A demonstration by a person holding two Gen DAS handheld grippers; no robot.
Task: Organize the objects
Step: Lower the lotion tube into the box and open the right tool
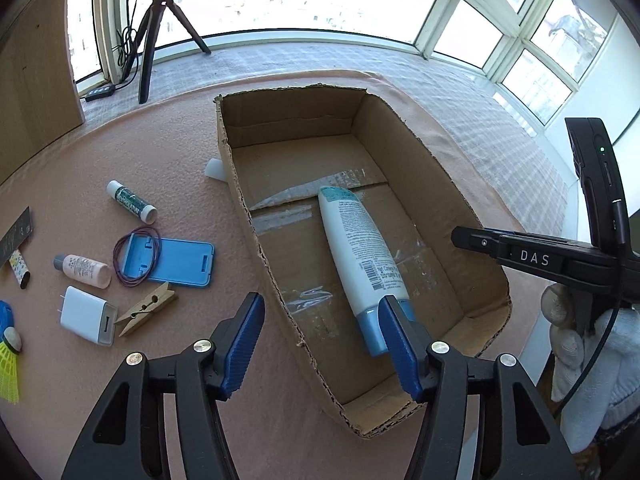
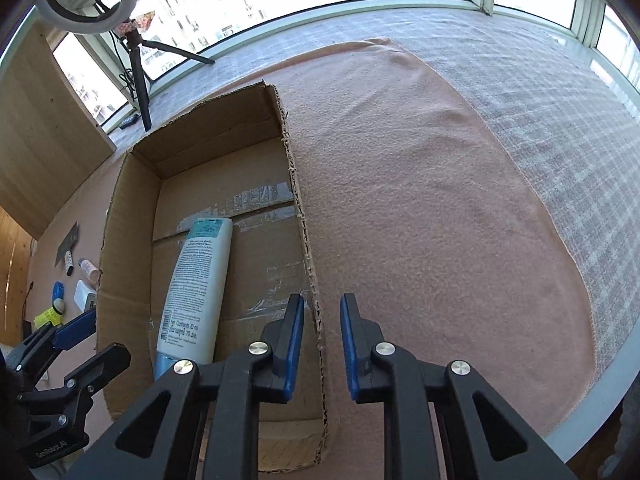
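Tube [image 1: 362, 256] of lotion lies on the floor of the cardboard box [image 1: 404, 128], cap end near. Left claw [image 1: 320, 344] hangs half open, empty, astride the box's left wall; right claw [image 2: 320, 350], narrowly parted, straddles the right wall, pads not pressing it.

A brown cardboard box [image 1: 400, 128] sat on a salmon-pink cloth [image 2: 420, 200] laid over a grey-and-white checked covering [image 2: 560, 128]. The tube [image 1: 360, 240] inside was white with a light blue cap. Beside the box lay a blue phone stand [image 1: 176, 264], a purple hair tie [image 1: 138, 256], a white charger [image 1: 86, 314] and a neon-yellow shuttlecock [image 1: 8, 372]. The gripper pads [image 1: 244, 344] were blue.
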